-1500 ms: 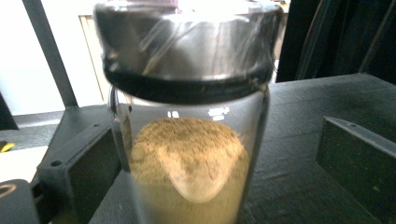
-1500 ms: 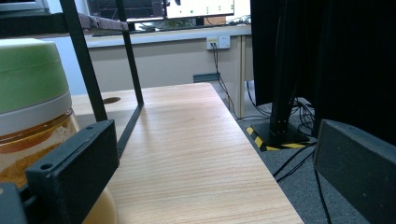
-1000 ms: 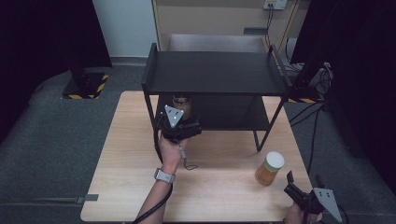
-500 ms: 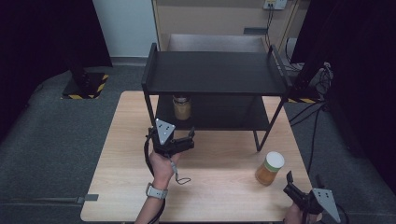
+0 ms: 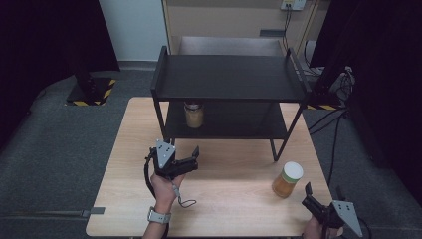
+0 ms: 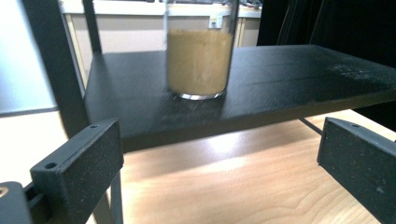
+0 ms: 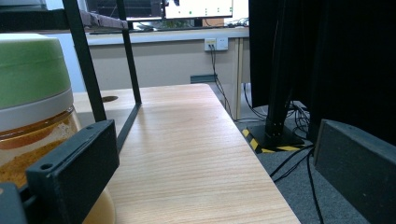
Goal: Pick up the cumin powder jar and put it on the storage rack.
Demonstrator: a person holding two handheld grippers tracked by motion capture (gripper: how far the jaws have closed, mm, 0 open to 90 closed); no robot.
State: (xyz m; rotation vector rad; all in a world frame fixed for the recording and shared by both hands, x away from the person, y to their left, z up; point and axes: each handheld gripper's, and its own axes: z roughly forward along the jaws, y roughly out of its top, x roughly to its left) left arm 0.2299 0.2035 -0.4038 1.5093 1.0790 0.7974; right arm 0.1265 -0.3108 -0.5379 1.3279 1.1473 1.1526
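— Left gripper?
— Jaws apart, empty, before the shelf; jar standing on its lower board.
— Right gripper?
— Jaws apart, right of the shelf, near green-lidded jar, perhaps not touching.

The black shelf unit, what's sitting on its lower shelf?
A jar of brown powder stands upright on the lower shelf, near its left end. The top shelf covers the jar's lid and the back.

tongs agape — empty | green-lidded jar just left | table
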